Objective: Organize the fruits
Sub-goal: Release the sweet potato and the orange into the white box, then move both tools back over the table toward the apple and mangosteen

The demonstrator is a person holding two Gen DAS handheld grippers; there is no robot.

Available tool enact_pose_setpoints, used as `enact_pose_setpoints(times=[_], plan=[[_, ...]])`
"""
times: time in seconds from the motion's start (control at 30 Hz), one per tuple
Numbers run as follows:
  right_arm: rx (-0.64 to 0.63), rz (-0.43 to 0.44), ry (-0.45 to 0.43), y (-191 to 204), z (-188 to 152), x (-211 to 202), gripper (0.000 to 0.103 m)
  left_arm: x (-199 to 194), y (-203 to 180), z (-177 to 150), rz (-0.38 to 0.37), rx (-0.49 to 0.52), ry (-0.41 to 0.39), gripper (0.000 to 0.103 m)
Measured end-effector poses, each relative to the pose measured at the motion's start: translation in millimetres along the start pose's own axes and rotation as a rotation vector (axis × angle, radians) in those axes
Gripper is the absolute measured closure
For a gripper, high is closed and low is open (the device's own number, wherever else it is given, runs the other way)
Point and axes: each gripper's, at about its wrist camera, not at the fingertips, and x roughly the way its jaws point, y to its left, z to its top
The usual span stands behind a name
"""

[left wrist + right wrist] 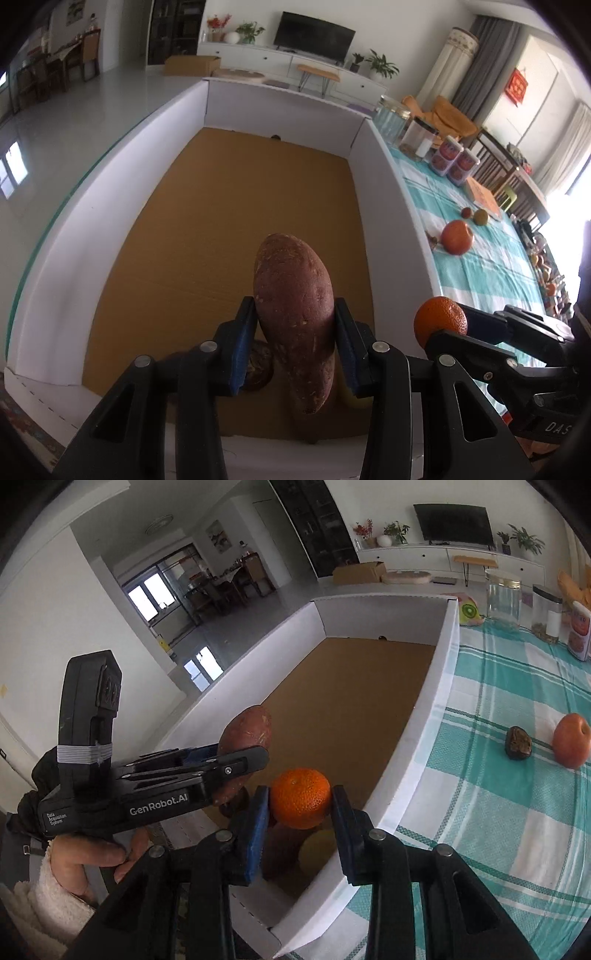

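Note:
My left gripper (295, 317) is shut on a long reddish-brown sweet potato (291, 295), held above the near end of a white box (110, 184) with a brown cardboard floor. A dark round fruit (258, 365) and a yellow fruit (349, 398) lie on the box floor under it. My right gripper (300, 797) is shut on an orange (301, 797), hanging over the box's near right wall (406, 775). The right gripper with its orange (439, 319) shows at the right of the left wrist view. The left gripper (243, 760) with the sweet potato (245, 731) shows in the right wrist view.
On the teal checked tablecloth (498, 812) right of the box lie a red apple (570, 744), a dark wrinkled fruit (518, 743) and two small fruits (474, 215). Glass jars (504, 594) and cans (454, 158) stand farther back. A hand (92, 856) holds the left gripper.

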Motion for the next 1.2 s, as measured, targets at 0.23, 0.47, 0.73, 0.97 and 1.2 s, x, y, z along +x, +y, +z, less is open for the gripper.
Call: enact_pose_setpoints(times=[0.23, 0.47, 0.73, 0.97, 1.2], plan=[[0.021, -0.059, 0.006, -10, 12, 8, 0.064, 2, 4, -1, 0.034, -0.010, -0.001, 0.048], [0.089, -0.125, -0.185, -56, -2, -66, 0.047, -30, -21, 8, -0.004, 0.023, -0.134, 0.026], [0.380, -0.535, -0.177, -195, -135, -94, 0.032, -47, -110, -18, -0.218, 0.208, -0.144, 0.017], [0.485, -0.646, -0.268, -222, -176, -130, 0.032, -5, -206, -64, -0.324, 0.398, -0.001, 0.016], [0.551, -0.641, -0.301, -228, -184, -141, 0.032, 21, -244, -92, -0.122, 0.544, -0.033, 0.016]])
